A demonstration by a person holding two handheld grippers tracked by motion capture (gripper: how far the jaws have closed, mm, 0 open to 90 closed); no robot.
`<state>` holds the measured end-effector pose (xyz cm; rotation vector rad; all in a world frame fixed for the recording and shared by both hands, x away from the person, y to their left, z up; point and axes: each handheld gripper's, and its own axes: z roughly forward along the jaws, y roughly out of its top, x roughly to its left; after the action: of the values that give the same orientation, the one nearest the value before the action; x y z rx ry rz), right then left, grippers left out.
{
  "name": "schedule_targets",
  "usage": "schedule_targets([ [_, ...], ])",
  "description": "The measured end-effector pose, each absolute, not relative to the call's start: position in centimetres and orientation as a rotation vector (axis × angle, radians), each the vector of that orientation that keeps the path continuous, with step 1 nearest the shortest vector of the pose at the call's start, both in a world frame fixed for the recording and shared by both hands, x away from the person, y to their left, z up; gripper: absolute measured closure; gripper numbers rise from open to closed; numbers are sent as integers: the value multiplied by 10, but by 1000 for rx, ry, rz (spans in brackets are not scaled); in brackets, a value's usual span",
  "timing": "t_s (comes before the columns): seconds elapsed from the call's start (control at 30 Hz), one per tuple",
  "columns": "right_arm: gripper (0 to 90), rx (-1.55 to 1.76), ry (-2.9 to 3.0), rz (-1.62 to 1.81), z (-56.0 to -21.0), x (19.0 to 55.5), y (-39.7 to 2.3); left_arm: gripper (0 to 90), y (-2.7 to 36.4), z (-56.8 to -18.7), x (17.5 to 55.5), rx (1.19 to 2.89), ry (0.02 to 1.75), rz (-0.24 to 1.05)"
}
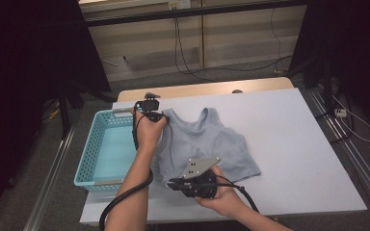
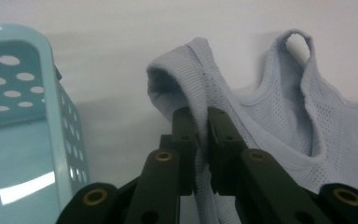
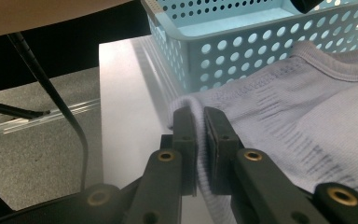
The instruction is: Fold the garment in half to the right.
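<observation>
A pale blue-grey knit tank top [image 1: 207, 147] lies on the white table [image 1: 294, 144], neck hole toward the far side. My left gripper [image 1: 160, 117] is shut on its left shoulder strap [image 2: 191, 79], the fabric pinched between the black jaws [image 2: 201, 121]. At the near left corner of the garment, my right gripper [image 1: 172, 183] is shut on the ribbed hem [image 3: 242, 107], which runs between its jaws [image 3: 199, 122]. Both pinched edges look slightly raised off the table.
A light blue perforated plastic basket [image 1: 84, 166] stands at the table's left edge, right beside the tank top; it looks empty. Its wall [image 3: 223, 51] is close behind the right gripper. The table's right half is bare white surface. Cables and stands sit on the floor beyond.
</observation>
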<state>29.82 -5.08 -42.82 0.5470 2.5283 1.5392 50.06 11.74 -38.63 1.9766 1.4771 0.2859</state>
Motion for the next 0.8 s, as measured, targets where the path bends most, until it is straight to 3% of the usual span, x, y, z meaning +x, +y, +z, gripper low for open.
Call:
schedule_targets([
  [0.8,846,525,2504,1578,-419,296,-49,826,123,-374,499,1982,1501,306],
])
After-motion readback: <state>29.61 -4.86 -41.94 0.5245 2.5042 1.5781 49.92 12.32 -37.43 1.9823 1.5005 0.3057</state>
